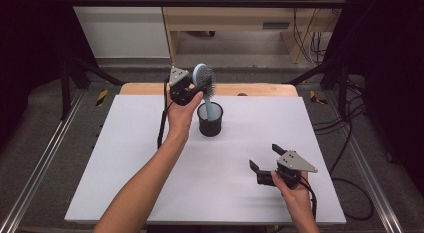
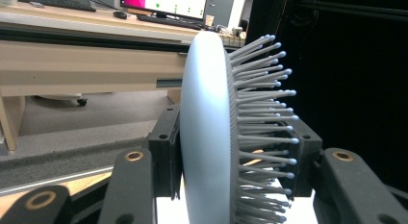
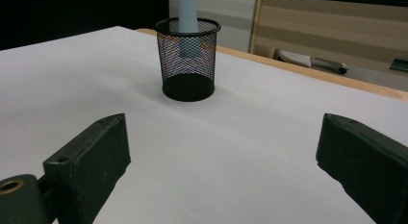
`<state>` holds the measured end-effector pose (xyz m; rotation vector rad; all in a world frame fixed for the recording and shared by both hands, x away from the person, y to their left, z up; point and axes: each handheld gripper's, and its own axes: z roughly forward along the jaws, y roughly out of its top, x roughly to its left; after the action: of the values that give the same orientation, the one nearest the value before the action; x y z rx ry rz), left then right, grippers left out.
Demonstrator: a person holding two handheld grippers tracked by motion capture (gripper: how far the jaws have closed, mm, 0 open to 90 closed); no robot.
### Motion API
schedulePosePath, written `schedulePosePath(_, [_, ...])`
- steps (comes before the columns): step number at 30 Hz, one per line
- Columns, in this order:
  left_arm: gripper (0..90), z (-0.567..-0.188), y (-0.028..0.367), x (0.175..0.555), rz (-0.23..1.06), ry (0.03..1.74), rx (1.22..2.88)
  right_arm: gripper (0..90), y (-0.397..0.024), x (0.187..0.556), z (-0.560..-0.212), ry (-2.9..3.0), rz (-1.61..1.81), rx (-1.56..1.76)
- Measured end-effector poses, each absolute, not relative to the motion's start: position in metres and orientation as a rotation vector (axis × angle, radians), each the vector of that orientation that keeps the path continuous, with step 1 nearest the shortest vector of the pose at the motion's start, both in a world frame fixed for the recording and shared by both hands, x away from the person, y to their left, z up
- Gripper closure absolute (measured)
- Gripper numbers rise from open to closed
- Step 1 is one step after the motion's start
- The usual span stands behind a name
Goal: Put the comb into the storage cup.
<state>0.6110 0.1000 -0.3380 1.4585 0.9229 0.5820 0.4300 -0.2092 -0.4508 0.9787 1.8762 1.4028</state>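
While our left gripper (image 1: 192, 90) has its jaws clamped across the head of the pale blue plastic hairbrush with grey bristles (image 1: 204, 79), the handle reaches down into the black wire-mesh cup (image 1: 210, 120), which stands near the middle of the white table (image 1: 125, 168), toward its far edge. We judge the grip risky: one pad bears on springy bristles, so the brush could twist or slip. A tilted handle could catch the rim and tip the light cup. Our right gripper (image 1: 265, 160) rests near the right front corner, jaws wide apart, holding nothing.
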Motion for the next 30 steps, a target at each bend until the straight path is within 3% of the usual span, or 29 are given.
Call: schedulePosePath(30, [50.4,-0.3467,0.0974,0.6125,0.576,0.93,1.467,4.8,-0.2068,0.4295,-0.4516,1.888,1.391,0.981])
